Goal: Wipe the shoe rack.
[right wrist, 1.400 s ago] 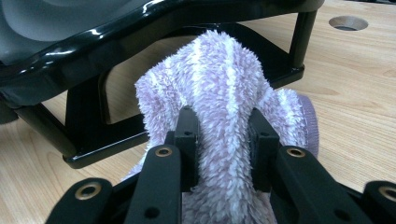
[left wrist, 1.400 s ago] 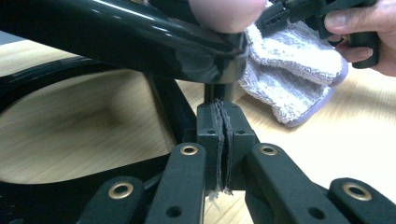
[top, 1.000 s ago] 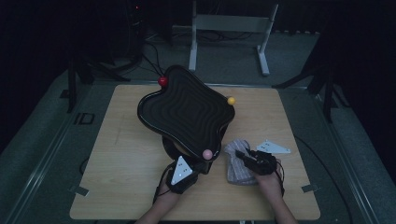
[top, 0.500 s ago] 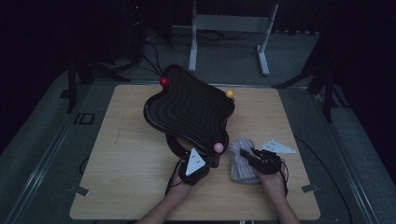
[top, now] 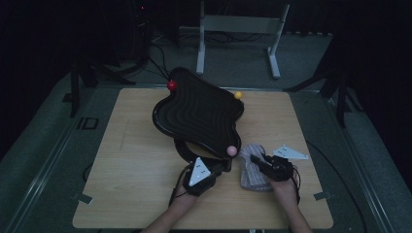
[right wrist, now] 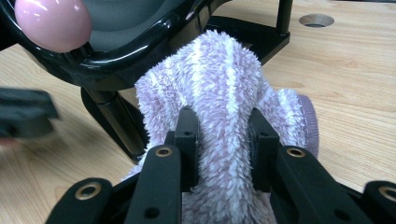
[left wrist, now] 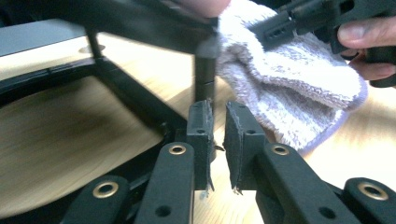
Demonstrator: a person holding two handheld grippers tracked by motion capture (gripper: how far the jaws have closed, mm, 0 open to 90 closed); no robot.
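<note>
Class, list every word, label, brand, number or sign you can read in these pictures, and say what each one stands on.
No readable text on any surface: none on the black wavy tray, the striped fluffy cloth, the wooden table or either tool.
A dark rectangular mark on the floor left of the table: too small and dim to read.
</note>
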